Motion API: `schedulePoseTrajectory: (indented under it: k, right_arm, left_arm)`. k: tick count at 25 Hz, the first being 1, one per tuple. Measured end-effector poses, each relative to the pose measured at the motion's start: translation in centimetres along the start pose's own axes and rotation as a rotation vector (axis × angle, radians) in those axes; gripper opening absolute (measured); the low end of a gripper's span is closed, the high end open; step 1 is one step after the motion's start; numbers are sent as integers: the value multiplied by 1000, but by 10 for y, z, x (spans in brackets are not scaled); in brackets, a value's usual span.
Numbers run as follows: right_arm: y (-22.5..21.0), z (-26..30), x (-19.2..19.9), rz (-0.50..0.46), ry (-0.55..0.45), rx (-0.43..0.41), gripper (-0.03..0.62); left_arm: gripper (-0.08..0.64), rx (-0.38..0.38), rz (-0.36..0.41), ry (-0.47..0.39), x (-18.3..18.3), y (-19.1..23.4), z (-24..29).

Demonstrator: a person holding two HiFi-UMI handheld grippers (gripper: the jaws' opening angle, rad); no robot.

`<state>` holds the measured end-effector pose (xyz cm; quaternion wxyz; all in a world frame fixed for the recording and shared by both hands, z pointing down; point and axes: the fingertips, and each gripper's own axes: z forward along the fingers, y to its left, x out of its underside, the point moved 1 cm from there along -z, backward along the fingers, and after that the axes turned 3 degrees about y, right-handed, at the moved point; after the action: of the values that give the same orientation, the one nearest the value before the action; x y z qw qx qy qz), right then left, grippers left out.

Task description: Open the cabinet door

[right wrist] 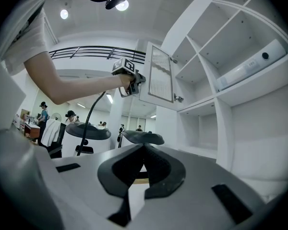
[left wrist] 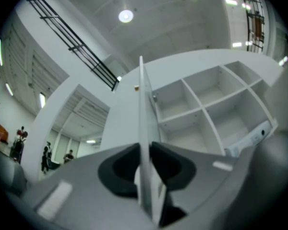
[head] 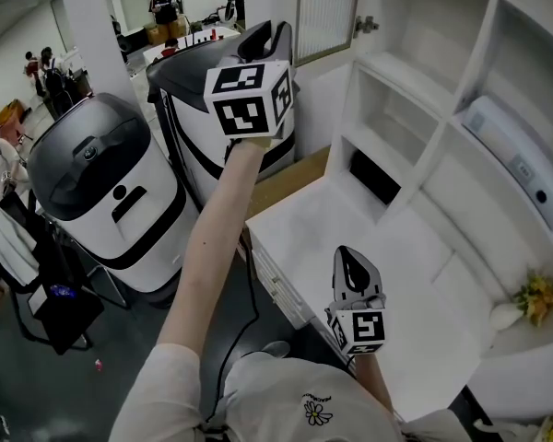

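The white cabinet door (head: 327, 12) with a slatted panel stands swung out from the upper shelf unit (head: 415, 109). My left gripper (head: 278, 37) is raised at arm's length and shut on the door's free edge. In the left gripper view the door (left wrist: 144, 109) runs edge-on between the two dark pads (left wrist: 122, 169), and the gripper (left wrist: 145, 164) clamps it. The right gripper view shows the door (right wrist: 159, 78) with the left gripper (right wrist: 136, 84) at its edge. My right gripper (head: 350, 263) hovers low over the white counter (head: 405, 247), shut and empty (right wrist: 143, 163).
Two white-and-black machines (head: 111, 182) (head: 212, 109) stand on the floor left of the counter. A white device (head: 521, 164) lies on a shelf at right, and a small flower vase (head: 533, 300) sits below it. A black cable (head: 244, 311) hangs by my arm. People stand far behind.
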<state>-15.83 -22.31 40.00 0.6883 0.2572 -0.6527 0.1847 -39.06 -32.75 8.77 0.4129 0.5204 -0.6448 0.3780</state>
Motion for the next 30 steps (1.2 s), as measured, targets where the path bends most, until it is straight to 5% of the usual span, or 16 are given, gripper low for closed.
schedulePoseTrajectory:
  k: [16, 30]
  right_arm:
    - [6, 12, 0, 9, -8, 60, 0]
    - [16, 21, -4, 5, -28, 71, 0]
  left_arm:
    - [94, -31, -72, 55, 15, 61, 24]
    - [97, -30, -8, 41, 13, 61, 21]
